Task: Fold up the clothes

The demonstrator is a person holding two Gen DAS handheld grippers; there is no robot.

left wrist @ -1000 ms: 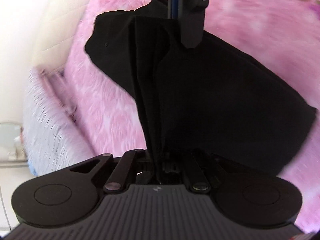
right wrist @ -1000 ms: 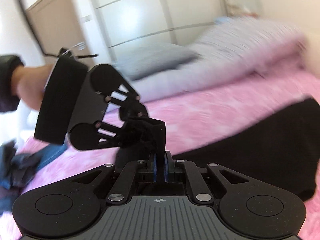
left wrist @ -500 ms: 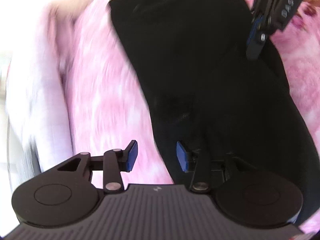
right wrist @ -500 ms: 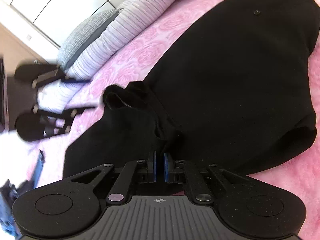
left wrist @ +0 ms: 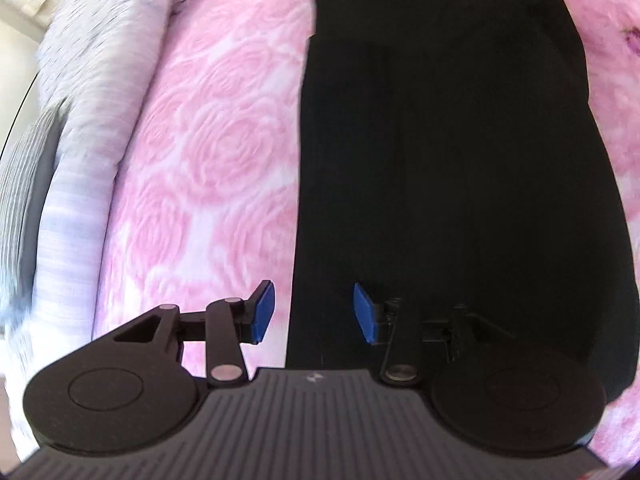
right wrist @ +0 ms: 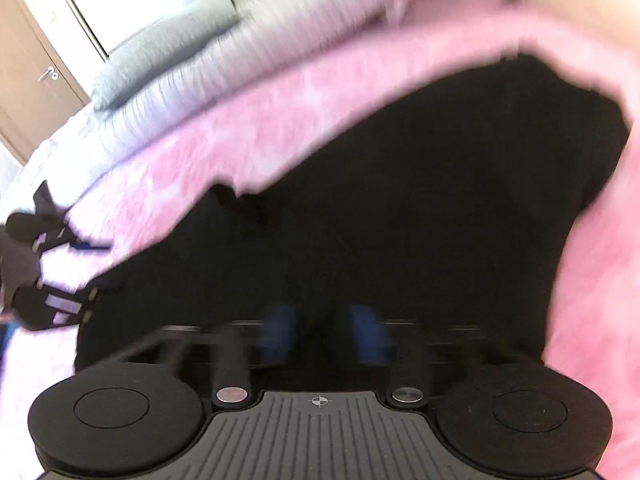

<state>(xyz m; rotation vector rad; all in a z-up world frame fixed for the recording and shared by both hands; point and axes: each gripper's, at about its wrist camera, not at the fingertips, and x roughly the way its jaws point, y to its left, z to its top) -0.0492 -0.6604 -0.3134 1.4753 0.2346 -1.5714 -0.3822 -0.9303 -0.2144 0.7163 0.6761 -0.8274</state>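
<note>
Released since the earlier frames: black garment point(left wrist: 452, 168), dropped from both claws and now lying flat on the pink bedspread point(left wrist: 208, 152). Left claw point(left wrist: 310, 312): jaws apart, straddling the garment's left edge. Right claw point(right wrist: 324, 334): jaws just opened, garment beneath. Step, judged: lay-out done; next calls for re-gripping an edge. Containers: none visible.

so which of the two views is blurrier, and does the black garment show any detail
The right wrist view is the blurrier: motion smear softens the right claw and the pink blanket. The left wrist view is sharper, its rose pattern crisp. In both, the black garment reads almost featureless.
</note>
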